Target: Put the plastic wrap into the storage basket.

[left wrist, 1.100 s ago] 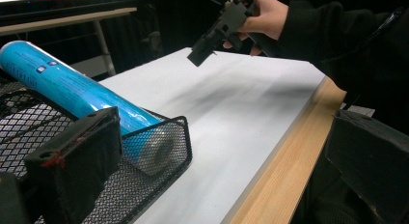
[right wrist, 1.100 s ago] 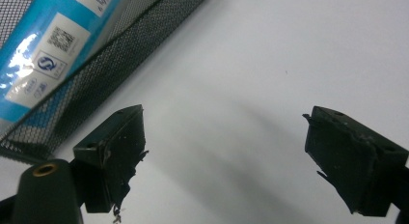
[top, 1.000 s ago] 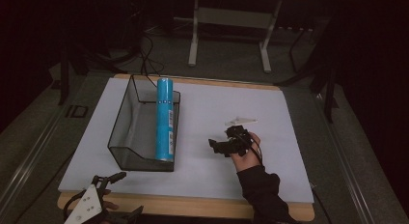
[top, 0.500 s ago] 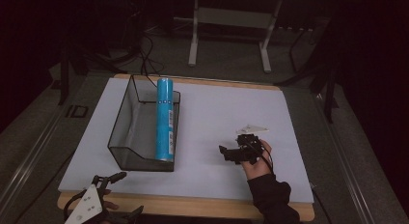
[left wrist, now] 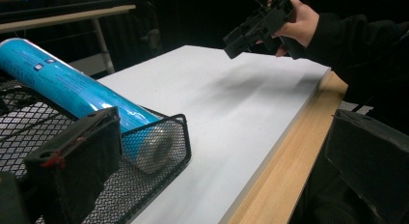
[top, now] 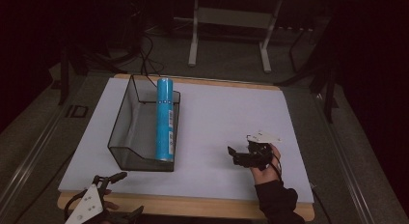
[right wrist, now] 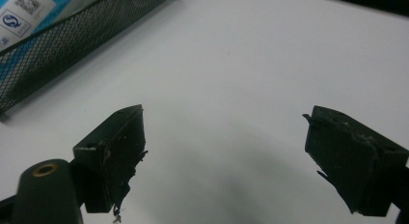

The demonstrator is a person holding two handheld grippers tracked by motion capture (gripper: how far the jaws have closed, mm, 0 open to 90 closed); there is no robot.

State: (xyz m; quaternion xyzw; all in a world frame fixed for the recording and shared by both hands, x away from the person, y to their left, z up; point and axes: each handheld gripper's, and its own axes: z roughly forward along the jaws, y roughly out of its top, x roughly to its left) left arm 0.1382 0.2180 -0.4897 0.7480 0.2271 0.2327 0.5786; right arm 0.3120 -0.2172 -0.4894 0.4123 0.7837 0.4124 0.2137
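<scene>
A blue tube (top: pixel 165 120) lies lengthwise along the right wall of a black mesh basket (top: pixel 126 113) on the white tabletop (top: pixel 226 108). My right gripper (top: pixel 233 155) hovers over the table's front right, a hand's width right of the basket, open and holding nothing. Its own view shows the right gripper (right wrist: pixel 224 156) with jaws wide over bare white surface, the basket (right wrist: pixel 72 45) at upper left. My left gripper (top: pixel 129 193) sits at the table's front left edge, open. In the left gripper view the left gripper (left wrist: pixel 222 156) frames the tube's end (left wrist: pixel 144 151) and the basket corner (left wrist: pixel 181 137).
The table's front has a wooden edge (top: pixel 193 207). A white desk frame (top: pixel 229 21) and cables stand on the dark floor beyond the far edge. The other hand and its gripper (left wrist: pixel 251 28) show across the table in the left gripper view.
My right gripper has drawn back toward the front edge and a little to the right, away from the basket. The left gripper, tube and basket have stayed put.
</scene>
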